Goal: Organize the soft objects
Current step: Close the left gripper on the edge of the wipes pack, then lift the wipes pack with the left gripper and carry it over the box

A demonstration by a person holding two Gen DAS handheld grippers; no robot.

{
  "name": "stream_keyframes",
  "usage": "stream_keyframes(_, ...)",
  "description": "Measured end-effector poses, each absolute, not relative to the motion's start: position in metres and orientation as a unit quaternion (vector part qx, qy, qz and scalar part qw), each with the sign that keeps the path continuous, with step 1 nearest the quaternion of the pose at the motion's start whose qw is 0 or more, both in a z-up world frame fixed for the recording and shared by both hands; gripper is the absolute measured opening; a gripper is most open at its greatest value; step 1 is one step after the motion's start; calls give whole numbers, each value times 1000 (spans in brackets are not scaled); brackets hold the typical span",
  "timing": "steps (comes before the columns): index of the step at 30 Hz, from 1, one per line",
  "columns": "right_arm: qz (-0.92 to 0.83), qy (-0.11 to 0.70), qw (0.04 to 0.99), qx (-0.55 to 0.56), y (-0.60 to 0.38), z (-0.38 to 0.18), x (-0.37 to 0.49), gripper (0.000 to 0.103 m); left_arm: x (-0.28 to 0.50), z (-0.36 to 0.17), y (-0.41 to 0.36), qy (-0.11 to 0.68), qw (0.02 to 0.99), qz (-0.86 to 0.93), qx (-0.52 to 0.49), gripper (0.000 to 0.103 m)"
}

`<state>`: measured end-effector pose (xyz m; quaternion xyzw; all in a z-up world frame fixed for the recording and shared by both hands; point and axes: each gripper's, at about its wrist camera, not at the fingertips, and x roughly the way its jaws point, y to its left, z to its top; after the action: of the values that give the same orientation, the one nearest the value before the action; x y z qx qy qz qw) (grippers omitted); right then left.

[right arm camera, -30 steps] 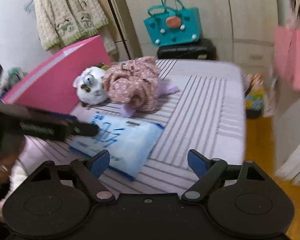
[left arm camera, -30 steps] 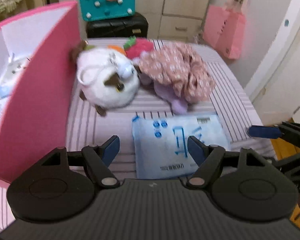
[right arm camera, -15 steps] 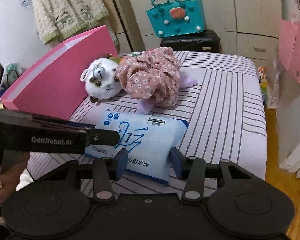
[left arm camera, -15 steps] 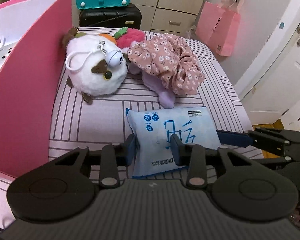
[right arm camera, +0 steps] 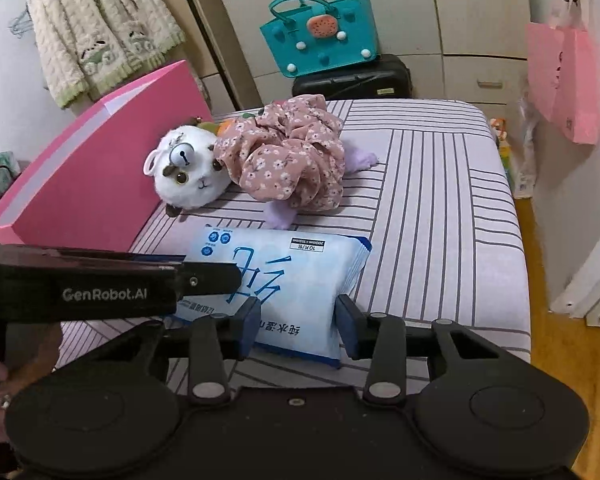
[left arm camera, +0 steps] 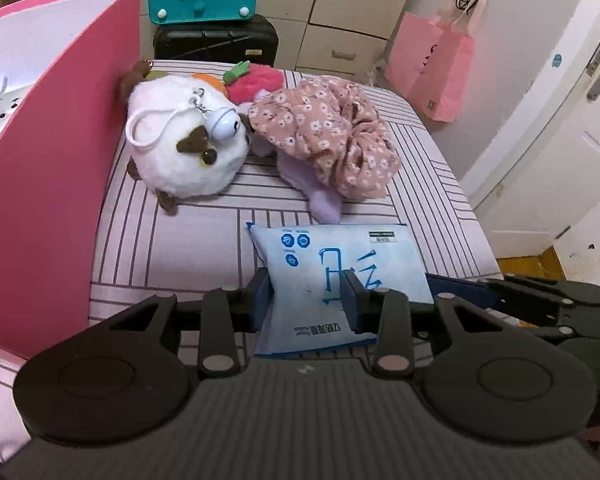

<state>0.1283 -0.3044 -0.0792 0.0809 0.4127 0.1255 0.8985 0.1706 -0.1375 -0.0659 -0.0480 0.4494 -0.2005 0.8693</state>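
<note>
Left wrist view, nearest first: the left gripper (left arm camera: 306, 294) is clamped on the near end of the blue tissue pack (left arm camera: 340, 276) lying on the striped bed (left arm camera: 172, 248), and the right gripper (right arm camera: 298, 326) is closing its jaws across the pack's other near corner, pads at or nearly on its sides. Beyond wait the white plush (left arm camera: 184, 152), floral cloth (left arm camera: 324, 140) and a half-buried purple toy (left arm camera: 324, 208), so most sorting seems left. Only a sliver of the pink box (left arm camera: 52, 184) interior shows, with some pale item inside.

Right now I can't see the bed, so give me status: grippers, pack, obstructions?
Left gripper shut on wipes pack. Right gripper closing on same pack's near edge. Plush toy, floral cloth beyond, clear.
</note>
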Motion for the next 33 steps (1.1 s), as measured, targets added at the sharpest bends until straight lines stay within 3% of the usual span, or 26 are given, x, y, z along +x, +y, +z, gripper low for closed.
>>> stream_keyframes(18,135,421,887,135,-277,-28,105,52,142,1,-92,387,876,-288,-17,36)
stream_keyframes(33,197,378,903,47,-219,56,98,53,124,68,-16,334,880,-337,-11,36)
